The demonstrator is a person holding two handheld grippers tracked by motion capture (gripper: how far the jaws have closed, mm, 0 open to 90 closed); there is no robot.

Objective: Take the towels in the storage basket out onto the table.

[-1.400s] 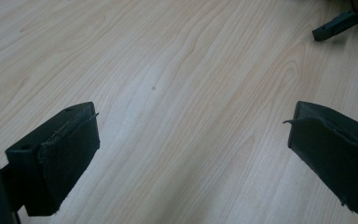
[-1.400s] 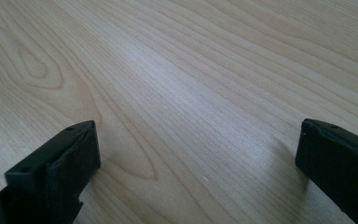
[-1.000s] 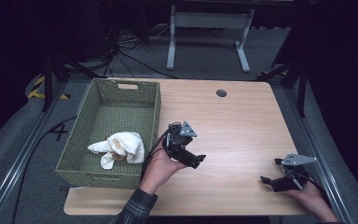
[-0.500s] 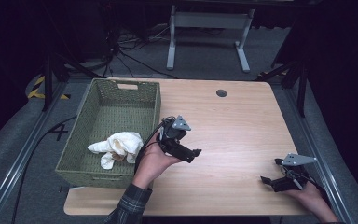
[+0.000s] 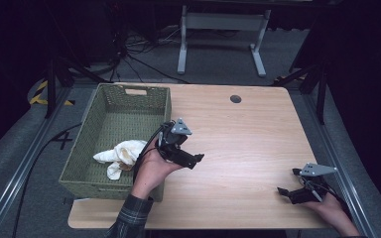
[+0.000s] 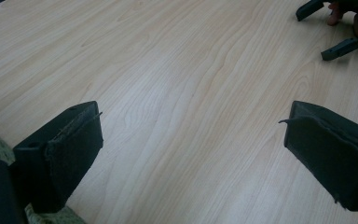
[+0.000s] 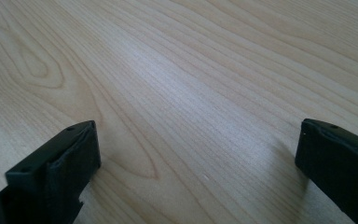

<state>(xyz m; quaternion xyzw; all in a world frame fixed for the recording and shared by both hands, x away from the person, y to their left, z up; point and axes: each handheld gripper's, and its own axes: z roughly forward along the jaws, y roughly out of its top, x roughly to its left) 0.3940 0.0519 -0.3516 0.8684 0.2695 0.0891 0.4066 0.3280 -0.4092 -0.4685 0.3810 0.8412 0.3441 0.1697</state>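
Crumpled cream cloth (image 5: 120,154) — lying inside the green basket (image 5: 110,115)

A light wooden table (image 5: 258,129) carries a small dark round grommet (image 5: 235,98) near its far edge. Beyond it stands a grey metal stand (image 5: 221,22) on splayed feet, with black cables (image 5: 134,47) trailing over the grey carpet. A yellow-and-black striped strip (image 5: 42,94), probably floor tape, lies at the left.
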